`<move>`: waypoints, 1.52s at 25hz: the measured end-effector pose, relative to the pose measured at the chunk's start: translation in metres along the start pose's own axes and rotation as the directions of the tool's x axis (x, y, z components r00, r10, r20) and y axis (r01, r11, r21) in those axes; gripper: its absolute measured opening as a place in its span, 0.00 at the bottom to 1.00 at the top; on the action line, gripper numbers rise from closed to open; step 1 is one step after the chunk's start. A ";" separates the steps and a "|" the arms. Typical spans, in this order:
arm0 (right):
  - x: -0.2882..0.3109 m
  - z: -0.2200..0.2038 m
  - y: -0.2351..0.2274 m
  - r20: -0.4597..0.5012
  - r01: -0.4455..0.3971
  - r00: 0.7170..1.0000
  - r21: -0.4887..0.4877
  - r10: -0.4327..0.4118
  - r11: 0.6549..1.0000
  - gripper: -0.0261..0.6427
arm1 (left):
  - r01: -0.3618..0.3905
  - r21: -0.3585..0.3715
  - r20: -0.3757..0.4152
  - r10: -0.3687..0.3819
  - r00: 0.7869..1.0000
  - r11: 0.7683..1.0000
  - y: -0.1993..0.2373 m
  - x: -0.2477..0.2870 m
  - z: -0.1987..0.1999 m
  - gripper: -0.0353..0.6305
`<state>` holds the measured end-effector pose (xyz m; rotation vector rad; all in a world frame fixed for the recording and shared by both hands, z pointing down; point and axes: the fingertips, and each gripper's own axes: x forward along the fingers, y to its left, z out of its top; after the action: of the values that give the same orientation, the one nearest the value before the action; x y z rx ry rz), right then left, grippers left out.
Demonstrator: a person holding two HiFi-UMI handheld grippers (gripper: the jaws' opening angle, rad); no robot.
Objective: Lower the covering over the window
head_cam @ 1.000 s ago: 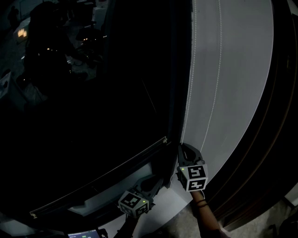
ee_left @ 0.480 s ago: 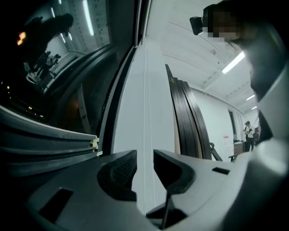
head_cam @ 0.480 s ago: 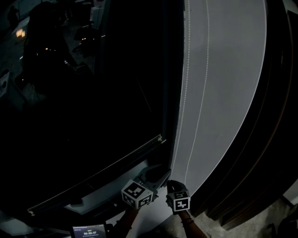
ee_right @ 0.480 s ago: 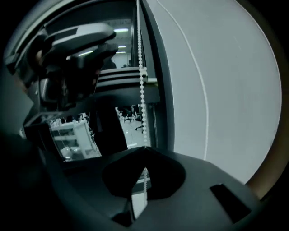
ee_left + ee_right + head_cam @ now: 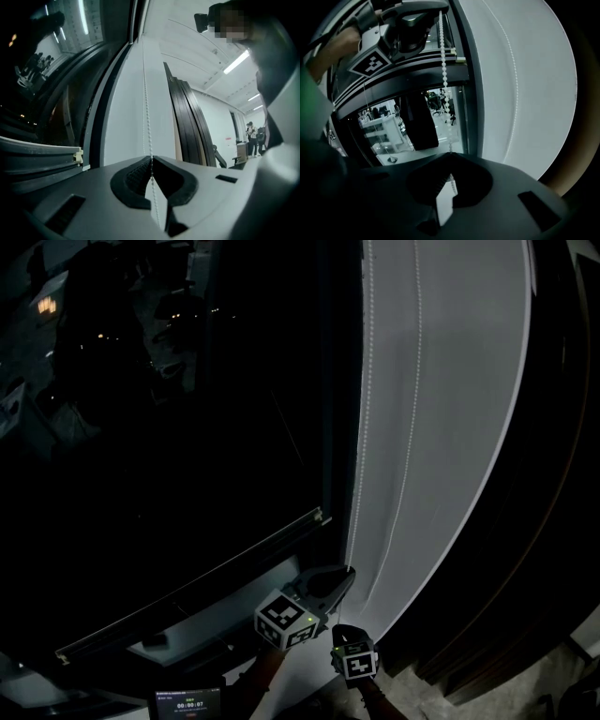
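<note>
A white bead chain hangs in two strands down the white wall beside the dark window. The covering's bottom rail runs slanted across the low part of the glass. My left gripper sits at the chain's foot; its jaws are closing, with the bead chain pinched between the pads at the left gripper. Just below it, my right gripper is shut on the same chain, which runs from the right gripper up to the left gripper.
Dark frame mouldings stand to the right of the white wall. A pale sill lies under the rail, and a small lit screen shows at the bottom edge. A person stands far off in the room.
My right gripper has come down the wall with the chain. My left gripper has risen past it to the right, opened, and closed on the chain higher up.
</note>
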<state>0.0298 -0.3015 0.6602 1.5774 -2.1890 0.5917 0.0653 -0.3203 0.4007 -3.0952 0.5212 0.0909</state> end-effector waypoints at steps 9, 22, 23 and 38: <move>-0.018 -0.006 0.015 -0.026 -0.106 0.994 -0.121 0.103 0.987 0.06 | -0.080 -0.041 0.011 0.080 0.997 0.996 0.006 -0.005 -0.016 0.06; -0.130 0.198 0.018 0.433 -0.228 0.854 -0.186 0.288 0.956 0.20 | -0.237 -0.217 -0.337 0.156 0.929 0.947 0.005 -0.039 -0.193 0.06; -0.139 0.214 0.024 0.451 -0.239 0.837 -0.207 0.309 0.949 0.21 | -0.247 -0.219 -0.363 0.156 0.919 0.944 0.003 -0.042 -0.203 0.06; -0.168 0.300 0.062 0.602 -0.259 0.703 -0.279 0.379 0.925 0.07 | -0.350 -0.322 -0.561 0.120 0.819 0.880 -0.039 -0.097 -0.306 0.06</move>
<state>0.0039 -0.3123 0.3120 1.4473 -2.9712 -0.1148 0.0039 -0.2547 0.7114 -3.4203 1.0328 -0.7851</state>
